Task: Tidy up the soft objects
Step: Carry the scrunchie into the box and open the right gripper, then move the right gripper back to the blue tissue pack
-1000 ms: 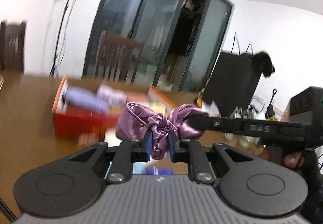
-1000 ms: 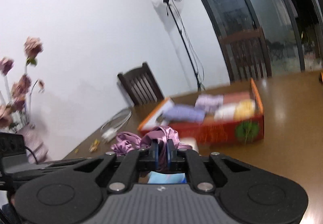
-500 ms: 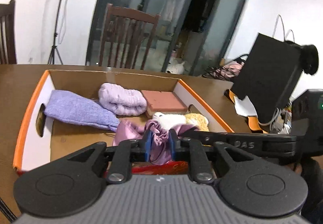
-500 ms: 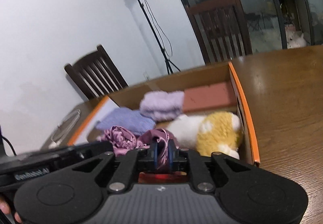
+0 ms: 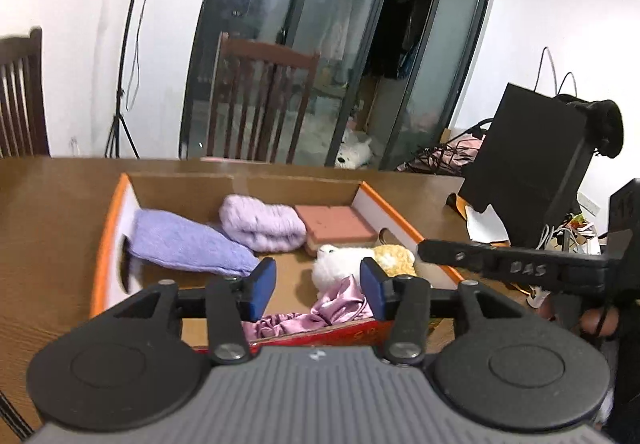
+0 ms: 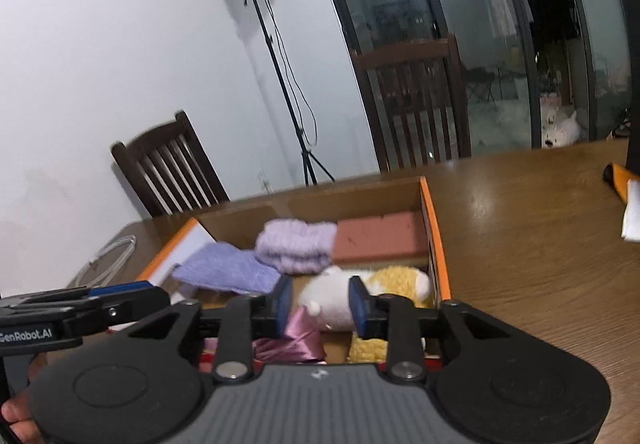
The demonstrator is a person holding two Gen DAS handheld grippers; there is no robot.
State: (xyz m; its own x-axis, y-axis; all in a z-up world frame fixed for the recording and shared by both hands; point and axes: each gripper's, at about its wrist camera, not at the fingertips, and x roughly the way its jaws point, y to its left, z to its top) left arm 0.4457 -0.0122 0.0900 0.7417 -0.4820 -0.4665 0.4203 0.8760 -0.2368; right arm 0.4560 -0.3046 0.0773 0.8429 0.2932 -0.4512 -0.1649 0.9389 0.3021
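Note:
An orange-rimmed cardboard box (image 5: 114,215) (image 6: 434,240) sits on the wooden table. The purple satin scrunchie (image 5: 320,310) (image 6: 300,336) lies loose inside its near end. My left gripper (image 5: 318,286) is open just above it, touching nothing. My right gripper (image 6: 318,304) is open too, over the scrunchie and the white-and-yellow plush toy (image 5: 360,258) (image 6: 360,292). The box also holds a lilac towel (image 5: 184,244) (image 6: 228,268), a rolled lilac knit (image 5: 262,222) (image 6: 296,246) and a pink sponge block (image 5: 334,224) (image 6: 380,238).
A wooden chair (image 5: 260,99) (image 6: 416,103) stands behind the table, another (image 6: 168,163) at the left. A black bag (image 5: 524,151) and papers lie at the table's right end. A cable coil (image 6: 108,260) lies left of the box. A light stand (image 6: 276,59) is by the wall.
Both grippers carried the scrunchie over the box, lowered it in, then opened and let it go. It now lies in the box's near end.

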